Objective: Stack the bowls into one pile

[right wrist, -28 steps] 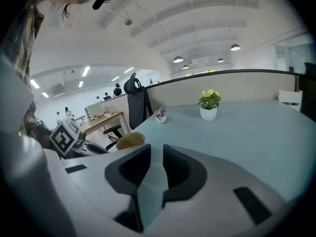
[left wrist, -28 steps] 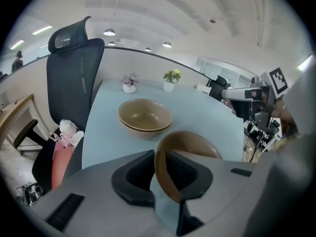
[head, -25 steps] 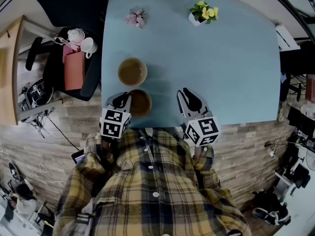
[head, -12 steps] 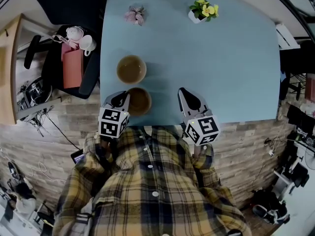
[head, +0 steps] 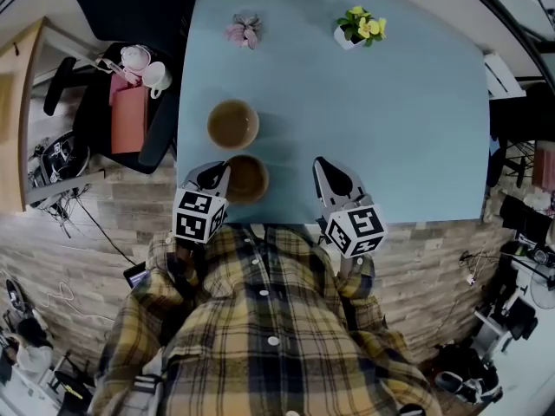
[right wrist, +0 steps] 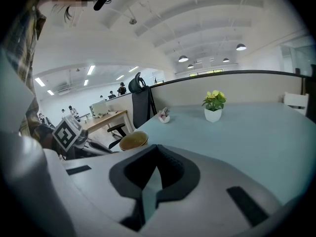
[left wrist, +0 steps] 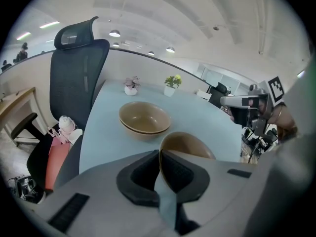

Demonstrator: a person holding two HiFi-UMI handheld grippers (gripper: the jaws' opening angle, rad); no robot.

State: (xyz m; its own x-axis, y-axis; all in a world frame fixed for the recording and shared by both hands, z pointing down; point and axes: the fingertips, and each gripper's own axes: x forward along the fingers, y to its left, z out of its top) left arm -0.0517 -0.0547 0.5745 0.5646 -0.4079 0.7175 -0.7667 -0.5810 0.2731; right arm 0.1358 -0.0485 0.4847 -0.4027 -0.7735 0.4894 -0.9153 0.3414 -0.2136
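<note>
Two tan bowls nested together [head: 232, 124] [left wrist: 144, 118] sit on the light blue table [head: 390, 120]. A third tan bowl [head: 248, 178] [left wrist: 190, 144] stands nearer, close to the front edge. My left gripper [head: 220, 171] [left wrist: 159, 152] has just been closing and is shut on that bowl's near-left rim, which sits between its pads. To the right, over bare table, my right gripper [head: 323, 164] [right wrist: 157, 149] is shut and holds nothing. In the right gripper view one tan bowl [right wrist: 133, 140] shows to the left of its jaws.
A small pot of pink flowers [head: 242, 31] and a white pot of yellow flowers [head: 358, 24] stand at the table's far side. A dark office chair [head: 130, 7] and a pink bag [head: 130, 115] are off the left edge. The table's front edge lies just under both grippers.
The right gripper's jaws have come together on nothing. The left gripper has stayed at the near bowl's rim. The bowls have not moved.
</note>
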